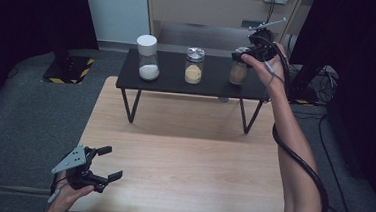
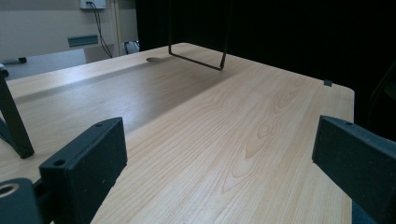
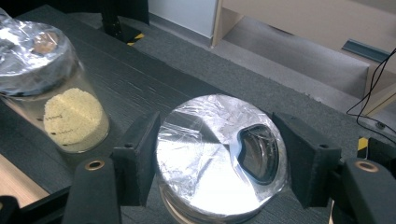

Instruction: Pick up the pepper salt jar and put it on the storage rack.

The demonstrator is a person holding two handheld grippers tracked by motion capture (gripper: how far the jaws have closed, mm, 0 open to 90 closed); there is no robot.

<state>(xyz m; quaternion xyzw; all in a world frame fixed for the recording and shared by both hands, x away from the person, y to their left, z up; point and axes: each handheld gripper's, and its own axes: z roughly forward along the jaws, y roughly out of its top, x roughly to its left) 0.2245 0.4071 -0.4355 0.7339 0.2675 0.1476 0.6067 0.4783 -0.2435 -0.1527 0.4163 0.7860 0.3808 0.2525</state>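
Left gripper [image 1: 105, 169]: near edge of the pale wooden table [image 1: 188, 151], jaws wide apart, nothing between them. Right gripper [image 3: 217, 156]: clamped on the foil-wrapped lid of the glass jar of brown powder [image 1: 238, 72], right end of the low black shelf [image 1: 173, 80]. Beside it: foil-lidded jar of yellow grains [image 1: 194, 66]; farther left, white-capped jar of white powder [image 1: 147, 58].

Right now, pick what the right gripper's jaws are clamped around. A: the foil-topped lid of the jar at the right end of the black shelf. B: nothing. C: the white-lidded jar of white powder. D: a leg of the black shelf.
A: in the right gripper view the right gripper has a jaw against each side of the foil-topped lid of the right-end jar.
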